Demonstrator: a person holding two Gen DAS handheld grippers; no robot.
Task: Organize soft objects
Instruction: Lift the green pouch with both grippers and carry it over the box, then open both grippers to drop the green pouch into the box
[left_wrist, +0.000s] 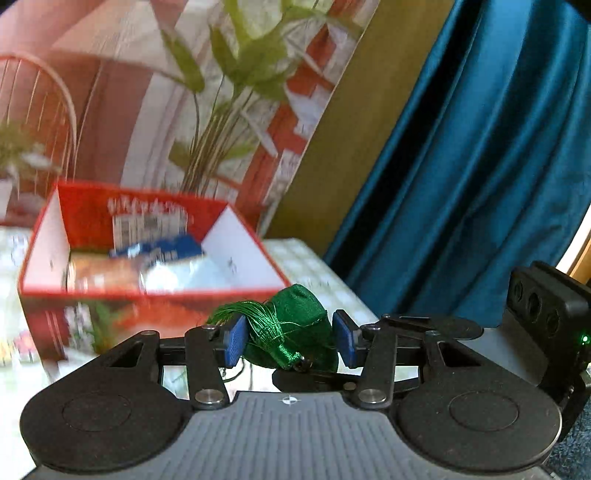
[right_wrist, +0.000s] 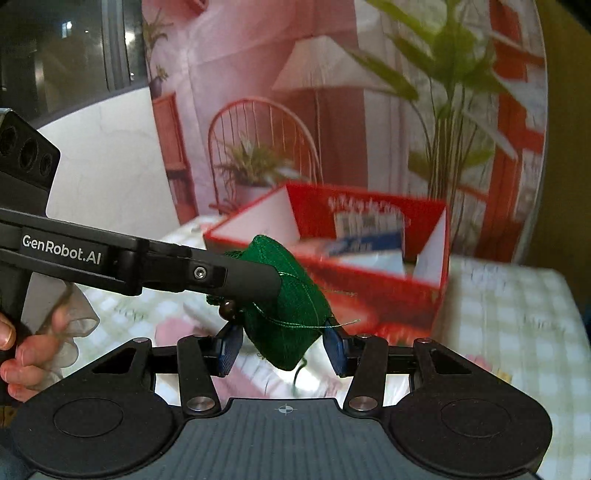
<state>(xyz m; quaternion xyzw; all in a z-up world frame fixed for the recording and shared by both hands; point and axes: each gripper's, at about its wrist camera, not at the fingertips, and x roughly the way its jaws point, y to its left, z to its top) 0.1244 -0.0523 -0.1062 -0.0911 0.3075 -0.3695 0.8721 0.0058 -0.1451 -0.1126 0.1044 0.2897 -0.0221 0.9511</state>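
Observation:
A green satin pouch (left_wrist: 299, 325) with a green tassel (left_wrist: 258, 317) sits between the blue pads of my left gripper (left_wrist: 291, 339), which is shut on it. In the right wrist view the same pouch (right_wrist: 291, 306) is also between the pads of my right gripper (right_wrist: 282, 349), which closes on its lower part. The left gripper's black finger (right_wrist: 243, 280) reaches in from the left onto the pouch. Both hold it above the table, in front of the open red box (left_wrist: 44, 288), which also shows in the right wrist view (right_wrist: 424, 288).
The red box holds a blue-and-white packet (left_wrist: 166, 251) and other blurred packets. It stands on a table with a pale checked cloth (right_wrist: 517, 317). A printed backdrop (left_wrist: 147, 92) stands behind. A blue curtain (left_wrist: 480, 166) hangs at the right.

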